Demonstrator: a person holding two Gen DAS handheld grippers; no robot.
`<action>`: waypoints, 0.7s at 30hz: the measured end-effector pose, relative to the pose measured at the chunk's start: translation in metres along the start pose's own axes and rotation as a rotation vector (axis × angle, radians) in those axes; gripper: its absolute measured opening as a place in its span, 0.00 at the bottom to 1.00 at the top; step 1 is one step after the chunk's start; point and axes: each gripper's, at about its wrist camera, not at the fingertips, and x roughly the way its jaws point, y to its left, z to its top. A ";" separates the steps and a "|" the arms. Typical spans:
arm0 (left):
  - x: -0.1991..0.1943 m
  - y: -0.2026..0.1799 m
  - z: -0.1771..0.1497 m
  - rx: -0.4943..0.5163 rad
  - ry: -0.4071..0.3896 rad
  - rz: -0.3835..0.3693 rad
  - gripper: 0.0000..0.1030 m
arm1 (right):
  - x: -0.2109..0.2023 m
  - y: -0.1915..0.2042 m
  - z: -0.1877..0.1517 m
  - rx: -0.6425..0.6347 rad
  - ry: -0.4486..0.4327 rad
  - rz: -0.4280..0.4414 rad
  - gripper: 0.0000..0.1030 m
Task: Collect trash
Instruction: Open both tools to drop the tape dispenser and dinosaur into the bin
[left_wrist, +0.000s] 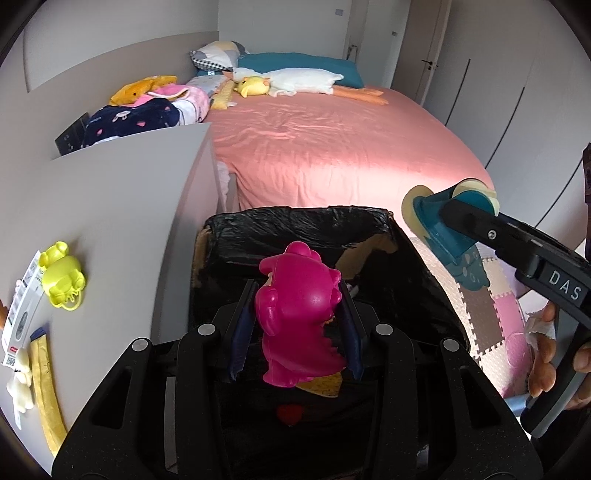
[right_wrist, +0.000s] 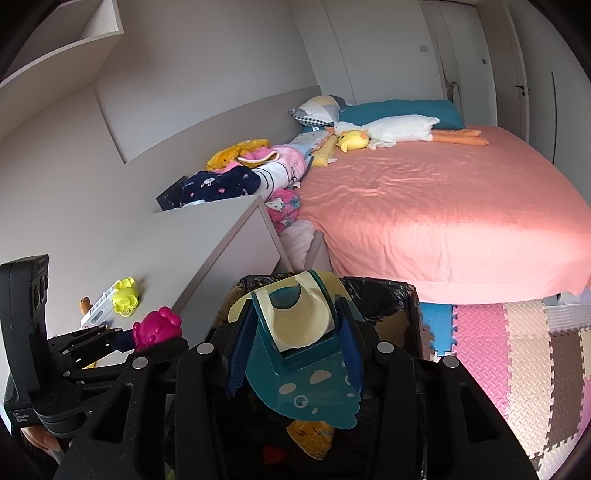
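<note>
A magenta plastic toy mould (left_wrist: 299, 314) sits clamped between the blue pads of my left gripper (left_wrist: 297, 325), held over the open cardboard box lined with a black bag (left_wrist: 295, 229). My right gripper (right_wrist: 293, 350) is shut on a teal and cream toy piece (right_wrist: 299, 332), also above that bin (right_wrist: 391, 295). In the left wrist view the right gripper (left_wrist: 469, 210) shows at the right with the teal piece (left_wrist: 439, 221) beyond the bin's right rim. In the right wrist view the left gripper's magenta toy (right_wrist: 157, 328) shows at the left. A yellow wrapper (right_wrist: 310, 435) lies inside the bin.
A white desk (left_wrist: 122, 229) on the left carries a yellow toy mould (left_wrist: 62, 275), a paper tag (left_wrist: 20, 314) and a yellow strip (left_wrist: 44, 384). Behind the bin stands a bed with a pink sheet (left_wrist: 332, 147) and plush toys. Foam floor tiles (right_wrist: 517, 350) lie at the right.
</note>
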 end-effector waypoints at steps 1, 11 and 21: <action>0.001 0.000 0.001 0.003 0.001 -0.002 0.40 | 0.001 -0.001 0.000 0.002 0.002 -0.002 0.43; 0.007 0.000 -0.002 0.005 0.023 -0.009 0.40 | 0.009 0.001 -0.001 0.000 0.020 -0.011 0.44; 0.002 0.011 -0.004 -0.021 0.025 0.016 0.94 | 0.002 -0.002 0.005 0.034 -0.021 -0.044 0.83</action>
